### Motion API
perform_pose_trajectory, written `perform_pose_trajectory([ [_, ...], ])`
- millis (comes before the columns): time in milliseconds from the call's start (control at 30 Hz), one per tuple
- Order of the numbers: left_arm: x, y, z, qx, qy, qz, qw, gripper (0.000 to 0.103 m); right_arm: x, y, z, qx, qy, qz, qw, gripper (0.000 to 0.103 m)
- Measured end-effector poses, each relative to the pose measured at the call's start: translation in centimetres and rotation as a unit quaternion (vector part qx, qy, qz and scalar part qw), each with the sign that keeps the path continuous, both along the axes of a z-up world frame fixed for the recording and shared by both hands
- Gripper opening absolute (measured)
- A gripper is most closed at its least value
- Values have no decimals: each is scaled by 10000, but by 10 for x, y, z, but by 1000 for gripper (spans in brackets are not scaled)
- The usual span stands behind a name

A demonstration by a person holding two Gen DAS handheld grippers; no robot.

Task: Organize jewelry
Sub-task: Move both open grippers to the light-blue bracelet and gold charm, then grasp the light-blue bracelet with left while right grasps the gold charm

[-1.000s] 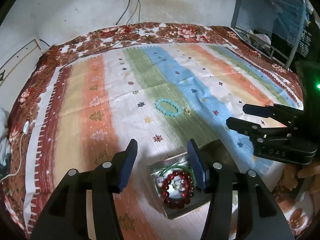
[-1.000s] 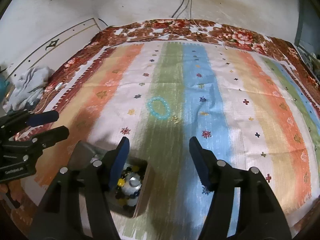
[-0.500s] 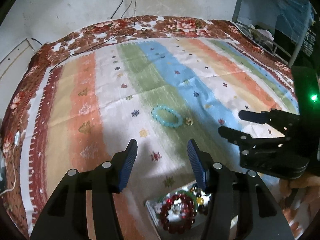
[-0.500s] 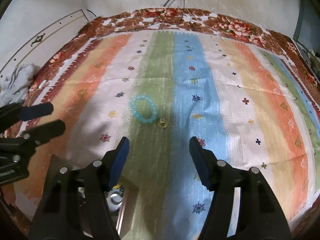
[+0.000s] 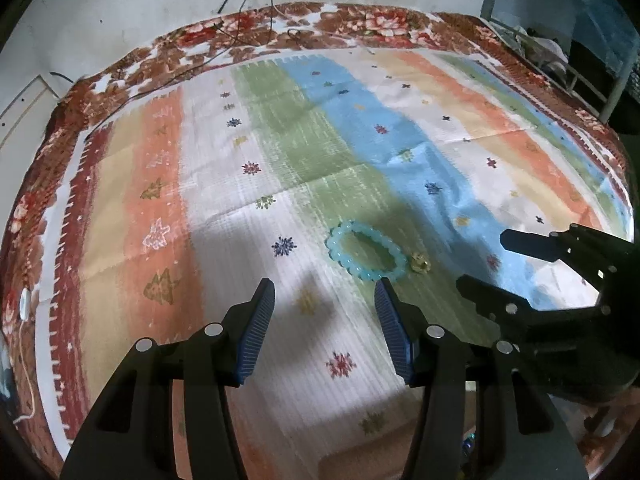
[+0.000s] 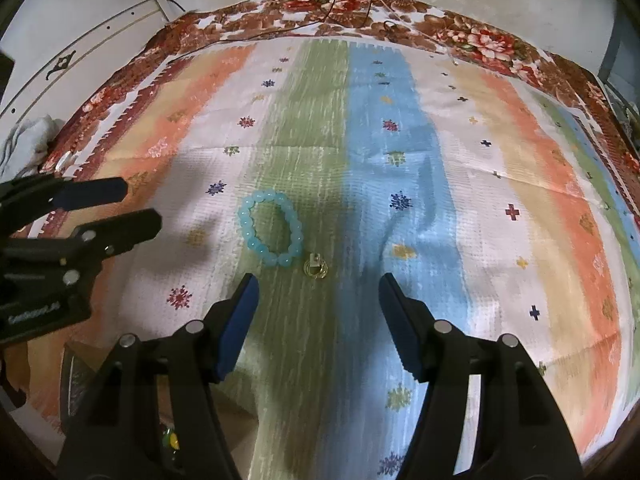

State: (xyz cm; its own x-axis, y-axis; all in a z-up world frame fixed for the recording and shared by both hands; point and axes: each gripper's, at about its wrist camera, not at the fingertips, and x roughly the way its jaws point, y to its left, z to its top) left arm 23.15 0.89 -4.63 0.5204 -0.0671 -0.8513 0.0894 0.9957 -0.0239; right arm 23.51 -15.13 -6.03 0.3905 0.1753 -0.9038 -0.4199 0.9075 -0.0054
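Right wrist view has both pieces lined up nicely: a pale blue bead bracelet lying flat on the striped cloth, and a tiny gold ring just beside its near right edge, apart from it as far as I can tell. The right tongs are spread wide with nothing in them, hovering just short of the ring, which sits roughly on their centre line. The left tongs are also apart and empty, with the bracelet just past the right-hand finger tip in the left wrist view. A box is down at the near left corner of the right view, mostly hidden behind the tongs, with a few coloured beads peeking out, so I'd guess that's where the stuff goes. So my read is this is the reach-in step for the next pickup, nothing grabbed yet. Next move probably wants the right tongs to drop low and close on the ring without nudging the bracelet. The ring is small and flat on soft cloth, so it could easily slip or snag fabric.
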Motion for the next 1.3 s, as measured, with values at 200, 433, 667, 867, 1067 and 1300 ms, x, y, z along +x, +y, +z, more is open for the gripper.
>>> perform_pose_trajectory([
  [200,24,-3,-14,27,182,-82,9998,52,13,4,-14,-90,143,39,9998,62],
  [433,47,-1,-33,-45,489,-116,9987,52,25,8,-30,-182,286,56,9994,62],
  [667,64,-8,-45,-52,668,-274,9974,55,28,7,-43,-284,419,123,9986,61],
  [867,70,-11,-52,-6,785,-387,9962,55,30,9,-49,-285,509,181,9981,56],
  [1067,74,-8,-64,-48,1076,-472,9931,55,32,13,-56,-203,694,264,9970,46],
  [1300,78,-10,-70,-189,1110,-578,9920,54,33,12,-59,-181,715,292,9968,39],
])
